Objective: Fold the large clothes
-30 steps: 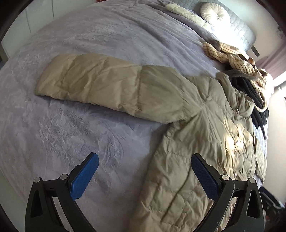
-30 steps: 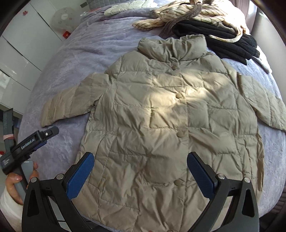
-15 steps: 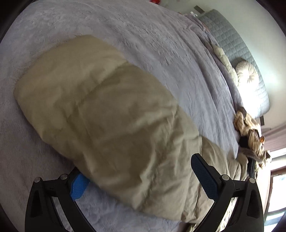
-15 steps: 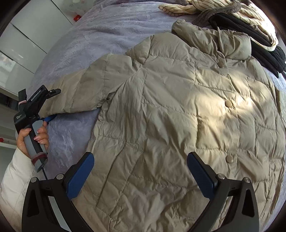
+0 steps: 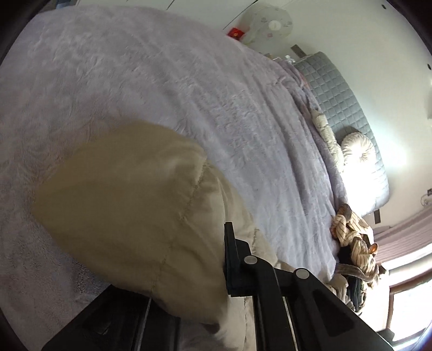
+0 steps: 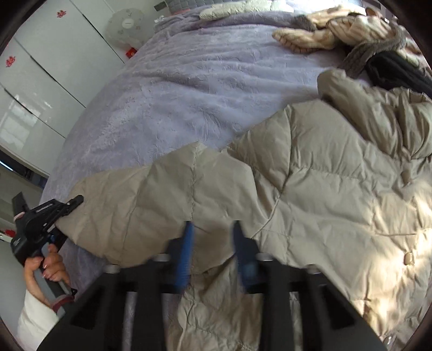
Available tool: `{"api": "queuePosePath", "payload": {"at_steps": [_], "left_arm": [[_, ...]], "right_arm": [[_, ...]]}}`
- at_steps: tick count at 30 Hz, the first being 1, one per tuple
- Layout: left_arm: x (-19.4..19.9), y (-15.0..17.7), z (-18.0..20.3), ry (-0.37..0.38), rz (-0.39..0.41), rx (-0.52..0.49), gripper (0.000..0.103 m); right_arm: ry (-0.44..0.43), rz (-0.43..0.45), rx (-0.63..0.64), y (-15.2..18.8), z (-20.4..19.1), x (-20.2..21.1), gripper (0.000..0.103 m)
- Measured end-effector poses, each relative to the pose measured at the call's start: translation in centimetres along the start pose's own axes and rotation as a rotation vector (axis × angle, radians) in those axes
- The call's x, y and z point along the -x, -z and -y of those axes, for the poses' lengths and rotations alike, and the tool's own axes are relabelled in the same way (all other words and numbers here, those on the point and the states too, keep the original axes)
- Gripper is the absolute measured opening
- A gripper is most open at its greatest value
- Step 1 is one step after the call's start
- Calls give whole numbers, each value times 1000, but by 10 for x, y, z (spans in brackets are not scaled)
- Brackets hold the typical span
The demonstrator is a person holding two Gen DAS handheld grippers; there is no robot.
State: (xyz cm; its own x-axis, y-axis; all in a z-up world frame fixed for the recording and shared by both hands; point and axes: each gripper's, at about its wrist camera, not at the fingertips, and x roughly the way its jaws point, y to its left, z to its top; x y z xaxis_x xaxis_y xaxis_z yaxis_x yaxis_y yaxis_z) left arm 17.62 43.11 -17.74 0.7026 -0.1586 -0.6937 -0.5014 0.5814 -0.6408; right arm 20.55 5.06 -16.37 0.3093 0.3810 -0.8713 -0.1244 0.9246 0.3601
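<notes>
A beige quilted puffer jacket (image 6: 337, 194) lies front up on a lilac bedspread (image 6: 210, 81). Its left sleeve (image 6: 151, 197) stretches out toward the bed's edge. My left gripper (image 5: 205, 275) is shut on the sleeve's cuff end (image 5: 129, 205); it also shows in the right wrist view (image 6: 51, 226), held by a hand. My right gripper (image 6: 212, 243) has its blue fingers (image 6: 185, 253) close together, pinching a fold of the sleeve near the armpit. The left finger of my left gripper is hidden under the fabric.
A striped beige garment (image 6: 332, 32) and a black garment (image 6: 391, 70) are piled beyond the jacket's collar. Pillows (image 5: 359, 154) and a grey headboard (image 5: 340, 89) are at the bed's head. White wardrobes (image 6: 40, 81) and a fan (image 6: 125, 25) stand alongside.
Both grippers were open above the jacket. The left moved to the sleeve cuff and closed on it. The right moved left and down to the upper sleeve and closed on it.
</notes>
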Motion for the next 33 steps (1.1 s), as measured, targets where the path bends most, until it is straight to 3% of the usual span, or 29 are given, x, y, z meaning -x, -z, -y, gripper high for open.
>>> {"api": "queuePosePath", "payload": {"at_steps": [4, 10, 16, 20, 23, 26, 29, 31, 33], "left_arm": [[32, -1, 38, 109, 36, -113, 10], [47, 28, 112, 271, 5, -291, 10], [46, 98, 205, 424, -84, -475, 10], [32, 170, 270, 475, -180, -656, 10], [8, 238, 309, 452, -253, -811, 10], [-27, 304, 333, 354, -310, -973, 11], [-55, 363, 332, 238, -364, -1098, 11], [-66, 385, 324, 179, -379, -1162, 19], [-66, 400, 312, 138, -371, -1196, 75]], "right_arm": [[-64, -66, 0, 2, -3, -34, 8], [-105, -136, -31, 14, 9, -69, 8], [-238, -85, -73, 19, 44, -15, 8], [-167, 8, -115, 27, 110, 44, 8], [-58, 68, -189, 36, 174, 84, 8], [38, 108, -279, 49, 237, 114, 8], [90, 115, -356, 59, 279, 126, 8], [99, 121, -390, 63, 297, 131, 8], [94, 127, -403, 61, 305, 128, 8]]}}
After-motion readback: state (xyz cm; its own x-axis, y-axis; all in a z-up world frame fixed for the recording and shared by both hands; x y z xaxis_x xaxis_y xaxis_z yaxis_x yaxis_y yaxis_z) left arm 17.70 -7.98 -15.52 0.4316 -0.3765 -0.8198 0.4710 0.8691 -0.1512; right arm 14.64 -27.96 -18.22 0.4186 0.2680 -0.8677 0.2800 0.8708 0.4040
